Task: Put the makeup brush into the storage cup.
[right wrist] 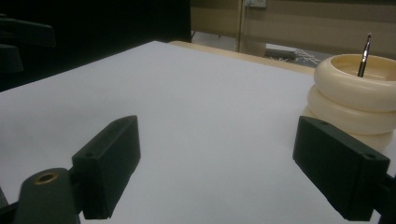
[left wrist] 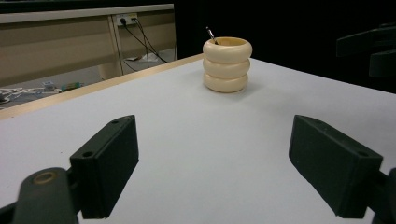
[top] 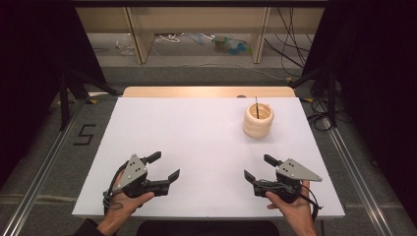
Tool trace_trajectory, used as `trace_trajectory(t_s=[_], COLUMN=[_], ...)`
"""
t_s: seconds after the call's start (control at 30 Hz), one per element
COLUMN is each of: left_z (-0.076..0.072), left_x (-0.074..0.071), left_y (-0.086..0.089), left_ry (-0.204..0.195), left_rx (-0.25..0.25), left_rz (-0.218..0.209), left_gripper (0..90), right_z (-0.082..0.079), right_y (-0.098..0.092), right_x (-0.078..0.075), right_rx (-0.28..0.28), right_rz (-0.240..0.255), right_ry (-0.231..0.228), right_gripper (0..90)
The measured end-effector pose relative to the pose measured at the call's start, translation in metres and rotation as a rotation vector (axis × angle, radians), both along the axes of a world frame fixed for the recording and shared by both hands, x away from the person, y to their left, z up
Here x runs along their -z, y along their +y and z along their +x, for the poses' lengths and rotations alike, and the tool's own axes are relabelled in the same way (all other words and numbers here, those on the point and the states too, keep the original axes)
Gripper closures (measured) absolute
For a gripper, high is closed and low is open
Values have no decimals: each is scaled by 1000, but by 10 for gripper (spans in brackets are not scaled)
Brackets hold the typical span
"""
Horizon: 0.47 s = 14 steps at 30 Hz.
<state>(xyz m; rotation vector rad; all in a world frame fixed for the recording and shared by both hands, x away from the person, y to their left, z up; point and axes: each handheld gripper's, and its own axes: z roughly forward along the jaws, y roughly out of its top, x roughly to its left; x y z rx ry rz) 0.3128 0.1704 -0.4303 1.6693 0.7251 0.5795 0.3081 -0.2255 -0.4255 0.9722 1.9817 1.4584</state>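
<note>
High view looks forward and down over the white table (top: pixel 196 142). Both gripper views sit low between spread jaws, sharing the cream ringed holder (left wrist: pixel 227 64) ahead.

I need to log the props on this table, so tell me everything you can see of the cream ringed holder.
The cream holder looks like three rounded rings stacked into an open-topped cup, smooth and matte, perhaps wood or plastic. It stands upright on the white table, toward the far right. A thin dark stick with a pale tip leans inside it. Nothing else touches it.
</note>
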Motion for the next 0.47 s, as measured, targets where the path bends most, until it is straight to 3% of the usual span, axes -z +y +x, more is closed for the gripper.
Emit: trace_trajectory(t_s=[0.47], left_z=[1], left_x=[0], left_y=[0], left_ry=[-6], left_rx=[2], left_rz=[6], left_gripper=[159], right_z=[0], right_y=[1], right_x=[0], right_rx=[-3], right_rz=[12], right_ry=[-13], right_gripper=[161])
